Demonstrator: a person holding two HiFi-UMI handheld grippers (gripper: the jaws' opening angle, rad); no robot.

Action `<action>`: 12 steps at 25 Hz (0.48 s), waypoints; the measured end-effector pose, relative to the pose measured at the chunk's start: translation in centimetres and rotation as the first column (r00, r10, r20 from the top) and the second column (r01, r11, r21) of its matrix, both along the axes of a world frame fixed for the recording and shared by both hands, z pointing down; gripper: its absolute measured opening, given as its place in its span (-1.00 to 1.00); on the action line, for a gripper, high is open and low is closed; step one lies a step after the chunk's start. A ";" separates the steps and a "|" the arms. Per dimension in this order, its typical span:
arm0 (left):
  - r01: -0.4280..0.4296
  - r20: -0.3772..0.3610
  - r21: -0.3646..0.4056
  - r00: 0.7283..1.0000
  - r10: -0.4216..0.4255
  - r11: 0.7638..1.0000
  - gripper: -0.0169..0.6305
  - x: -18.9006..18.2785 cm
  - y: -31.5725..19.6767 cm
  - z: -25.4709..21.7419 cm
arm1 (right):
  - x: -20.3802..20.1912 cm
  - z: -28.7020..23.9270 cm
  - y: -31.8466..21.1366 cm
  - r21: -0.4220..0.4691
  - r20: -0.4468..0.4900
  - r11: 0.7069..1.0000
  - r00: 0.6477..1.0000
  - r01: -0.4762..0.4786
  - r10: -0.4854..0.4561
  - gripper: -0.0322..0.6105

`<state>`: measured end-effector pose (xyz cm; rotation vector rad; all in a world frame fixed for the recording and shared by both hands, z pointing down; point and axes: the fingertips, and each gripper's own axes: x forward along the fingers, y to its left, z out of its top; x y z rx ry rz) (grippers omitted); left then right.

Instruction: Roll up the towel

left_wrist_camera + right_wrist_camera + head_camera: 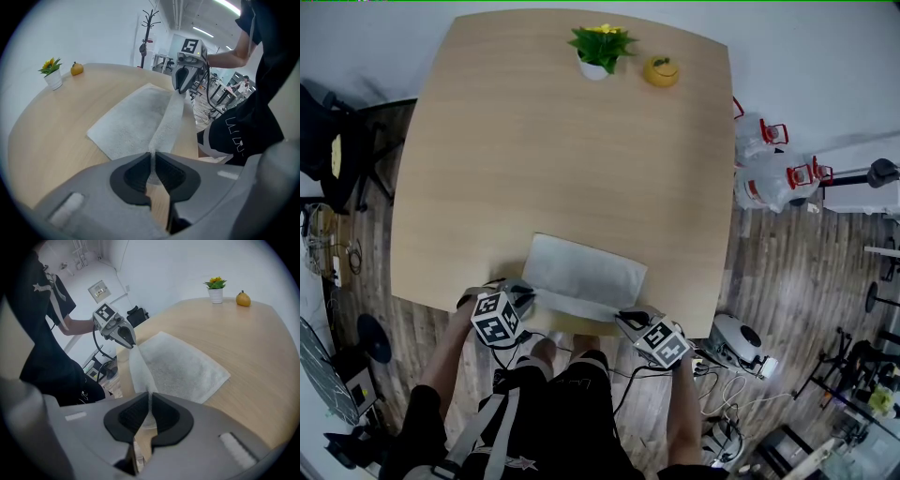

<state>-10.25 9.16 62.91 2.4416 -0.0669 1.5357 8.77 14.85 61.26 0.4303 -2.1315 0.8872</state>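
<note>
A pale grey towel (pixel 586 274) lies flat near the front edge of the wooden table (pixel 553 141). Its near hem is lifted off the wood and stretched between both grippers. My left gripper (pixel 525 298) is shut on the near left corner of the towel (pixel 140 117), with the cloth pinched between the black pads (pixel 133 176). My right gripper (pixel 630 317) is shut on the near right corner of the towel (pixel 180 366), and the hem runs up from its pads (pixel 164 416) toward the other gripper (pixel 125 336).
A small potted plant (pixel 600 47) and a yellow fruit-shaped toy (pixel 661 70) stand at the table's far edge. Red-and-white containers (pixel 764 159), cables and equipment lie on the floor to the right. A black chair (pixel 333 141) stands at the left.
</note>
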 end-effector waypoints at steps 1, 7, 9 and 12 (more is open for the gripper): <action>0.000 0.003 0.002 1.000 0.000 1.000 -0.82 0.1 -0.3 0.1 | 0.1 0.1 -0.3 0.001 0.001 1.000 1.000 0.000 0.000 -0.81; 0.001 0.008 -0.003 1.000 -0.001 1.000 -0.81 0.6 -1.4 0.5 | 0.5 0.5 -1.4 -0.005 0.004 1.000 1.000 -0.001 0.001 -0.81; 0.005 0.007 0.000 1.000 -0.005 1.000 -0.81 0.8 -1.9 0.6 | 0.7 0.7 -1.8 -0.006 0.003 1.000 1.000 -0.003 0.003 -0.81; 0.005 0.012 0.007 1.000 -0.005 1.000 -0.81 1.0 -2.6 0.7 | 0.9 0.9 -2.4 -0.005 -0.001 1.000 1.000 -0.004 0.004 -0.81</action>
